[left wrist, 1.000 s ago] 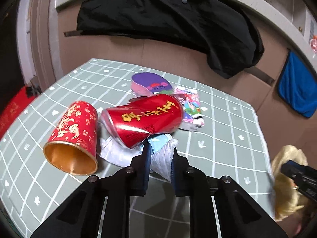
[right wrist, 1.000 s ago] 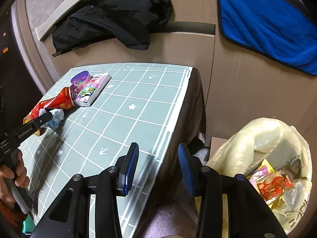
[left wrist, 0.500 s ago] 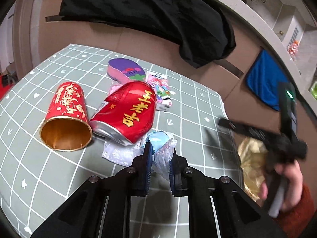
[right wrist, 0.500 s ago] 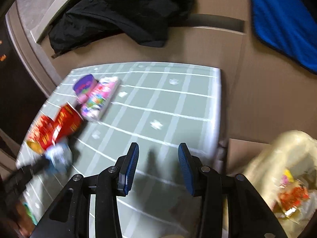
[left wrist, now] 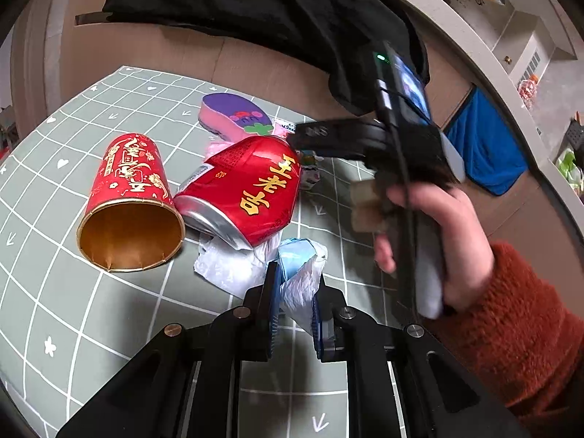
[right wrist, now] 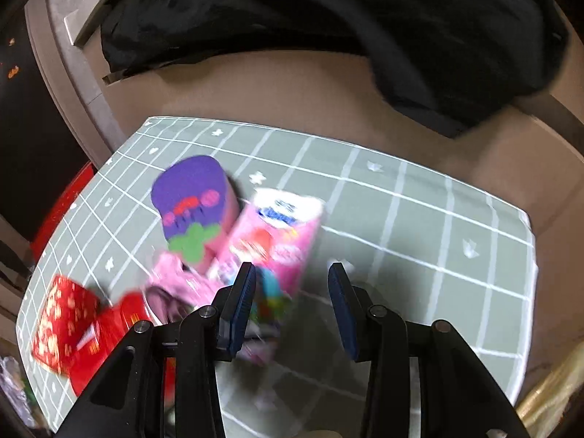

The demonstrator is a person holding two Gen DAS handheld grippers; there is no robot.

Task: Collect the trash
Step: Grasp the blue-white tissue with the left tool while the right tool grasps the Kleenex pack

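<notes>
My left gripper [left wrist: 295,294] is shut on a crumpled white and blue plastic wrapper [left wrist: 301,273] lying on the grey-green checked table [left wrist: 73,314]. Just beyond it lie a dented red can [left wrist: 244,189] and a red paper cup [left wrist: 127,200] on their sides. My right gripper [right wrist: 290,292] is open and empty, hovering over the table beside a pink carton [right wrist: 277,233], which lies left of its gap. A purple-topped sponge [right wrist: 193,204] sits behind the carton. In the left wrist view, a hand [left wrist: 438,233] holds the right gripper's handle above the table.
A black jacket [left wrist: 255,3] drapes over the brown sofa behind the table. A blue cloth [left wrist: 481,146] hangs at the right. A yellowish trash bag [right wrist: 554,394] shows at the table's right edge. More white plastic [left wrist: 226,266] lies under the can.
The right gripper swept from the trash bag at the table's right edge leftward to the pink carton and sponge. The left gripper turned slightly, still pinching the wrapper.
</notes>
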